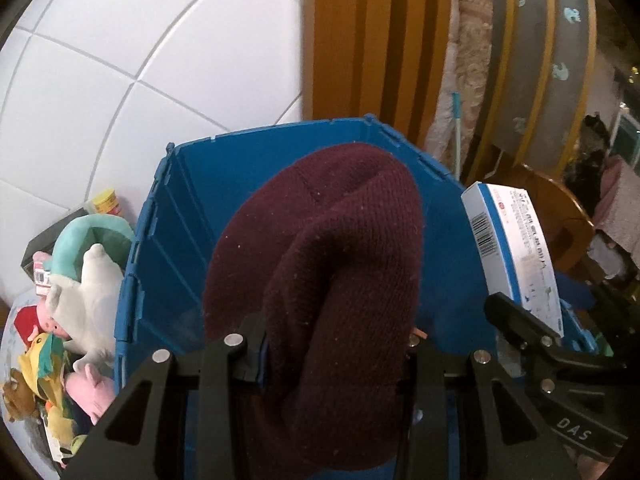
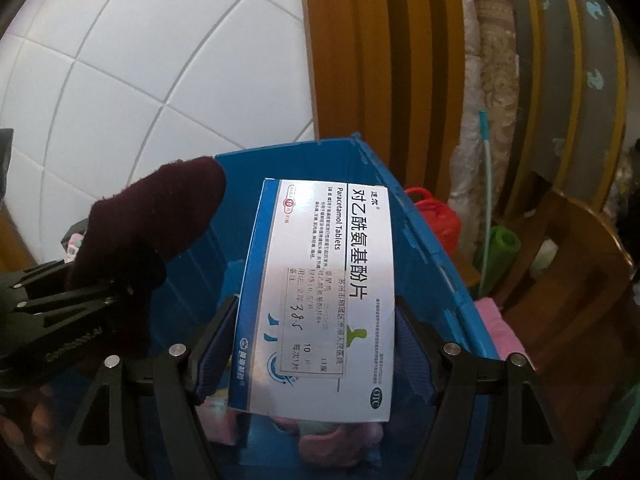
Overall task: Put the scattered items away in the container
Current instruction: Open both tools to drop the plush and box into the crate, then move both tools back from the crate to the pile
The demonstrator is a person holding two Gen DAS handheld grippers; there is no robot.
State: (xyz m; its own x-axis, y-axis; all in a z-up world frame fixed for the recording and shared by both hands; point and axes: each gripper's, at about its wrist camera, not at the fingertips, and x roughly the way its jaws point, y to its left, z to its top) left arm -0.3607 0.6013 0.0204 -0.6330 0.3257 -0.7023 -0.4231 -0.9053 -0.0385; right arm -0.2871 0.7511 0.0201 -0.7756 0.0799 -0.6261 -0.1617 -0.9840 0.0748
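My left gripper is shut on a maroon knit beanie and holds it over the open blue plastic crate. My right gripper is shut on a blue and white Paracetamol tablet box, also over the blue crate. The box shows at the right of the left wrist view, and the beanie at the left of the right wrist view. Pink soft items lie at the crate's bottom.
Several plush toys and a yellow-lidded jar lie left of the crate. White tiled wall behind. Wooden door frame, rolled mats, a red container and a wooden chair stand to the right.
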